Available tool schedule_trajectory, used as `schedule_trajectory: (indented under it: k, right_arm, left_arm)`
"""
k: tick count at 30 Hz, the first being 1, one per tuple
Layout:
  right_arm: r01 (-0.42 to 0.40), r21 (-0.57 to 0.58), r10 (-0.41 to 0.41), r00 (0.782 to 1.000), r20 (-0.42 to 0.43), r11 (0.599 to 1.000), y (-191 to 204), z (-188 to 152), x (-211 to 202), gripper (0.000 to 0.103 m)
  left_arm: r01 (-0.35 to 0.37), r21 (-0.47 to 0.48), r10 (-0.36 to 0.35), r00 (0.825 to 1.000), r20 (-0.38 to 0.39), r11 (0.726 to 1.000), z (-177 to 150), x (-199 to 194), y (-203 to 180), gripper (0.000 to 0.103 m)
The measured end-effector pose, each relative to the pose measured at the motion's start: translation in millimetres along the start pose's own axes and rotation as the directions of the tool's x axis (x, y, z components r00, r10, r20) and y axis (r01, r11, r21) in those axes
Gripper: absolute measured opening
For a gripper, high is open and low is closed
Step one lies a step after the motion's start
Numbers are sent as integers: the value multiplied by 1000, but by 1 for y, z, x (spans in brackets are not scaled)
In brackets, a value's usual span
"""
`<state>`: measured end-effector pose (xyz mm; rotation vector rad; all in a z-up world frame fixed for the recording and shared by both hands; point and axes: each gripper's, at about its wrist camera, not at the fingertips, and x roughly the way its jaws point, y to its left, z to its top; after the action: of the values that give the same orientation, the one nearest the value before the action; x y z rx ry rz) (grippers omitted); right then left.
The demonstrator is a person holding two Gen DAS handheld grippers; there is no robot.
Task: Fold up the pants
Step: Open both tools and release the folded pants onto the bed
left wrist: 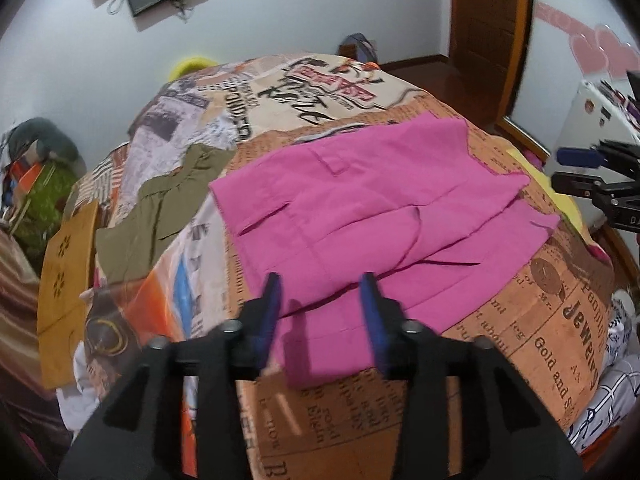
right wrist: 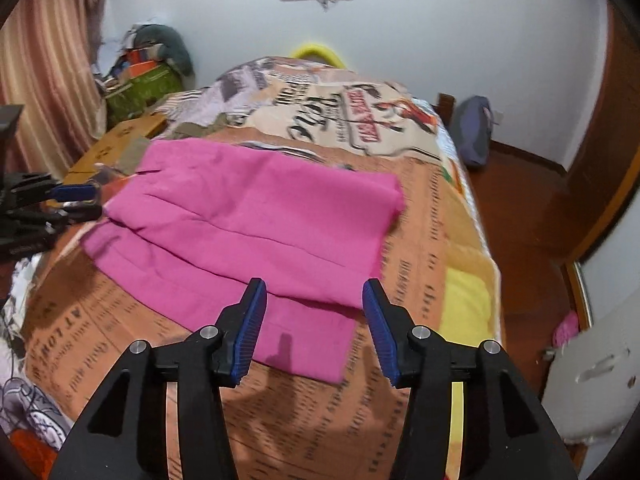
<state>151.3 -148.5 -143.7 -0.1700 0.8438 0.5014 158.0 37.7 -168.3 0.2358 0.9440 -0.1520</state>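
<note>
Pink pants (left wrist: 372,196), folded, flat

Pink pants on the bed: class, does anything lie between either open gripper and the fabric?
Nothing visible does. The left gripper and right gripper both hang open over the near edge of the pink pants, with only air between.

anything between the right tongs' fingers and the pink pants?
Nothing: right wrist view shows the open right tongs hovering directly over the pink pants, only their shadow between.

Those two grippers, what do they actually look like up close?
Both look alike. The left gripper and right gripper have angular black frames with silver bolt heads at the joints, and two fingers lined with ribbed blue pads. No cables or sleeves show.
</note>
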Motion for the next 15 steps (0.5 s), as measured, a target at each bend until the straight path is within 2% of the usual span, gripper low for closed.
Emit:
schedule_trajectory:
  k: [1,4,10,12,14,15]
  right_arm:
    - [-13,-13,13,1000,-1,1000,5,2,3,46]
    - [-40,-34,40,999,-14,999,15,2,16,46]
    - [-98,-44,96,994,-51,994,29,5,37,46]
    - [-111,-49,108,992,-66,993,32,6,43,46]
    - [-131,-52,127,989,-82,990,36,7,49,46]
    - [-143,-54,137,986,-93,988,38,8,53,46]
  left_arm:
    - [10,12,-10,1000,-10,1000,1,3,-3,53]
    - [18,73,-14,999,-44,997,3,13,-14,54]
    - [-61,192,79,993,-90,980,6,44,-34,53]
    - [-74,214,91,993,-71,974,9,47,-38,47]
    - [-62,223,78,995,-66,973,13,48,-40,37]
    - [-54,217,68,996,-60,975,16,48,-40,37]
